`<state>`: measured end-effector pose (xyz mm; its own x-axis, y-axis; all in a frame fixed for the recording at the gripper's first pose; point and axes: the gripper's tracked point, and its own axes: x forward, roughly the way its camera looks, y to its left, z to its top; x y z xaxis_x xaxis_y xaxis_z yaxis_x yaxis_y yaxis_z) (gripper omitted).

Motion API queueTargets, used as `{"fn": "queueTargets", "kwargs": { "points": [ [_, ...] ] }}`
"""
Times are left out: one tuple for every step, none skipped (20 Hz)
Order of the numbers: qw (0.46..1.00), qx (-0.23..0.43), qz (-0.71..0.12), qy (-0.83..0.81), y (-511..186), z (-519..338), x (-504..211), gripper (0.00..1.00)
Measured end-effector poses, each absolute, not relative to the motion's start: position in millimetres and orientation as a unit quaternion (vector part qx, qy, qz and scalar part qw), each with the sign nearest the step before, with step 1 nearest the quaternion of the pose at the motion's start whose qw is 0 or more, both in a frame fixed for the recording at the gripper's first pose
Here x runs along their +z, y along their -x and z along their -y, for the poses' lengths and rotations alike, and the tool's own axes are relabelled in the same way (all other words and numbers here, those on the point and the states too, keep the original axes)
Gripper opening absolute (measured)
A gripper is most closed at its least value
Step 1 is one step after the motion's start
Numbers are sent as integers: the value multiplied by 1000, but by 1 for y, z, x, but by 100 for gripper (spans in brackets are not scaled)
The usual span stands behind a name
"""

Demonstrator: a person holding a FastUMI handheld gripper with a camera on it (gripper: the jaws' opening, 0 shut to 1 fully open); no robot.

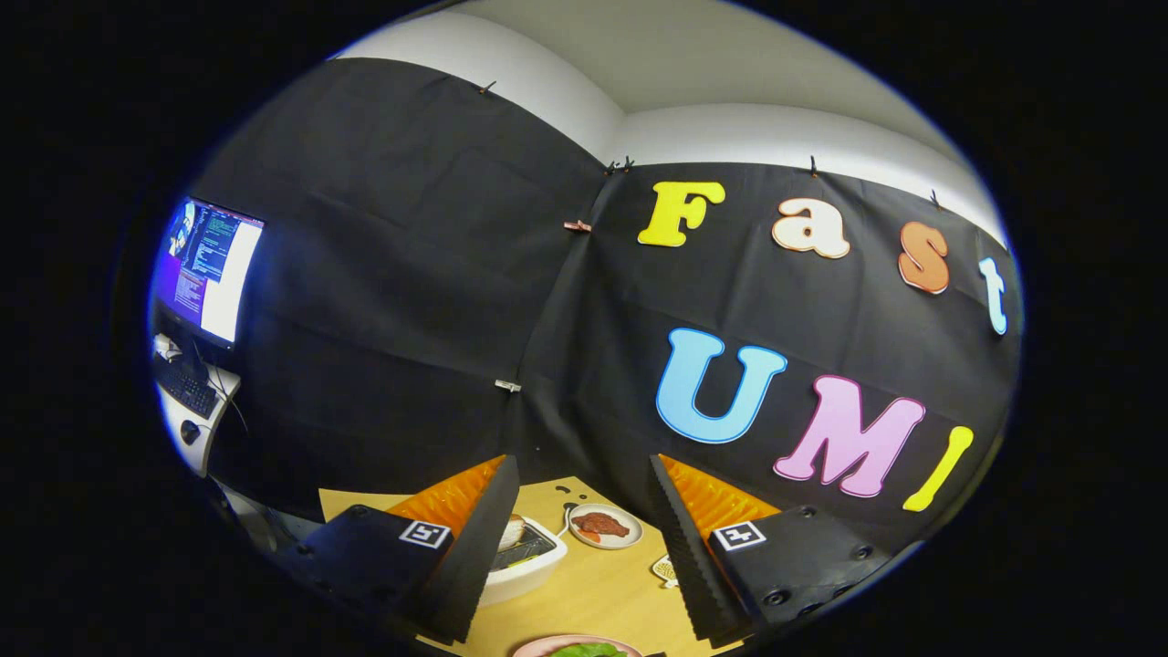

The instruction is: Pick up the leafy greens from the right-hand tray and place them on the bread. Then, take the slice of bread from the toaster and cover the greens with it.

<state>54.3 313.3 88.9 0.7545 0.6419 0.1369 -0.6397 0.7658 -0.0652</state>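
Your hand-held gripper [584, 557] rides high and level over the pale wooden counter [593, 593], its two fingers spread wide apart with nothing between them, so it is released and carrying nothing. Judging by that, you are at the opening step: reaching for the greens.

Those ruffled leafy greens [587, 651] lie on a round pink plate [538, 646] close below the fingers, between them and low, nearly under the tool. Only the far rim and a few leaf tips show, so I cannot say for sure how the leaves lie or whether bread sits beneath them; this may be the right-hand tray or the target, and you should check before committing.

Ahead, just beside the left finger, stands the white boxy toaster [522, 558] with a slice of pale bread [514, 529] poking up from its dark slot. Beyond the fingers, a small round white plate [605, 526] holds a reddish-brown piece of meat [599, 524]. A small pale patterned item [665, 570] lies by the right finger; it is too small to tell what it is.

The next move calls for you to tip the tool downward so the greens come fully into sight, lower with the fingers straddling the leaves, then close gently; soft leaves will likely bunch and slip if pinched at the edge.
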Motion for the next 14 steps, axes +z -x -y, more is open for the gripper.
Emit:
{"fn": "queueTargets", "kwargs": {
  "points": [
    [936, 346, 62, 1, -57, -319, 82, 89],
    [935, 350, 47, -6, -60, -326, 73, 89],
    [934, 356, 29, -14, -63, -334, 66, 89],
    [932, 361, 13, -23, -65, -342, 58, 89],
    [930, 366, -4, -30, -68, -350, 51, 89],
    [928, 371, -18, -37, -71, -357, 43, 89],
    [925, 375, -34, -42, -74, -365, 37, 89],
    [923, 378, -50, -47, -77, -371, 29, 89],
    [921, 380, -66, -52, -80, -377, 21, 89],
    [919, 381, -81, -57, -84, -383, 12, 89],
    [917, 381, -98, -65, -87, -389, 4, 89],
    [914, 382, -113, -74, -90, -396, -4, 89],
    [912, 381, -128, -82, -94, -401, -12, 89],
    [910, 378, -142, -89, -98, -406, -18, 89]
  ]
}}
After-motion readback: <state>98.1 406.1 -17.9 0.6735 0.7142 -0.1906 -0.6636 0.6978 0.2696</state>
